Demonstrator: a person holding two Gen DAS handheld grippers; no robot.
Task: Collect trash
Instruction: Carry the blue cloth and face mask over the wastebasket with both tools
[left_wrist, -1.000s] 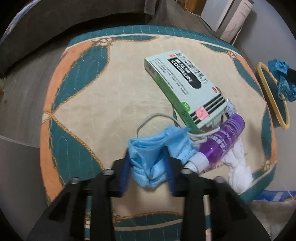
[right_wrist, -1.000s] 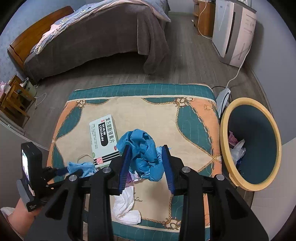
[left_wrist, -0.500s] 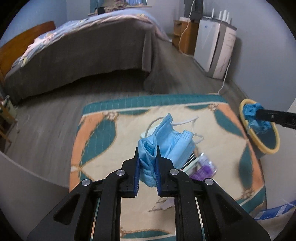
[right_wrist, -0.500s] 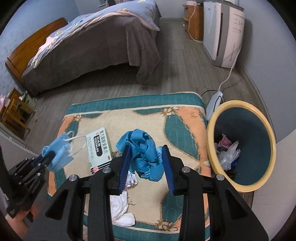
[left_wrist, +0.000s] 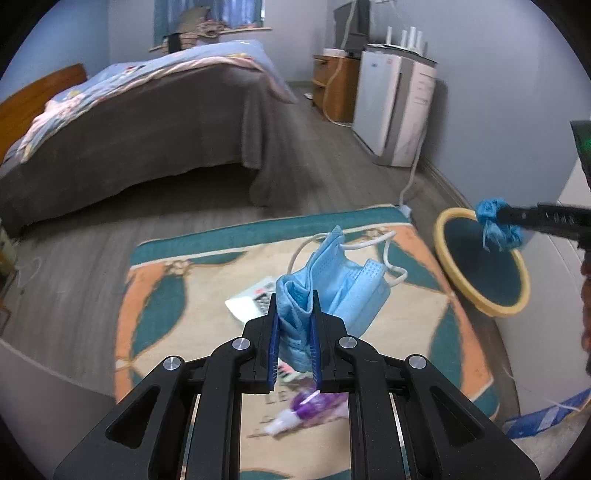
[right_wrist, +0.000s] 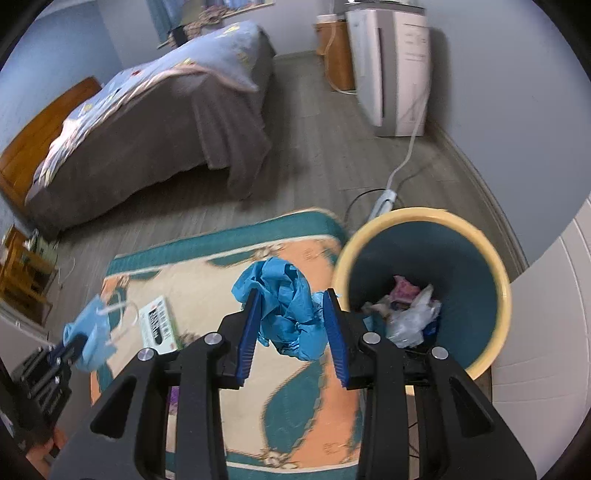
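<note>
Both grippers have risen off the mat (left_wrist: 177, 295): left gripper (left_wrist: 294, 317) is clamping the face mask (left_wrist: 332, 288) aloft; right gripper (right_wrist: 293, 325) is pinching crumpled blue paper (right_wrist: 288, 306) beside the bin (right_wrist: 495, 258), right of the mat

A box (right_wrist: 159, 325) and a bottle (left_wrist: 314, 404) are laid on the mat (left_wrist: 177, 295); the bin (right_wrist: 476, 236) is set at its right, seemingly touching. The bed (left_wrist: 147, 122) is placed behind, an appliance (left_wrist: 395, 110) to its right.
</note>
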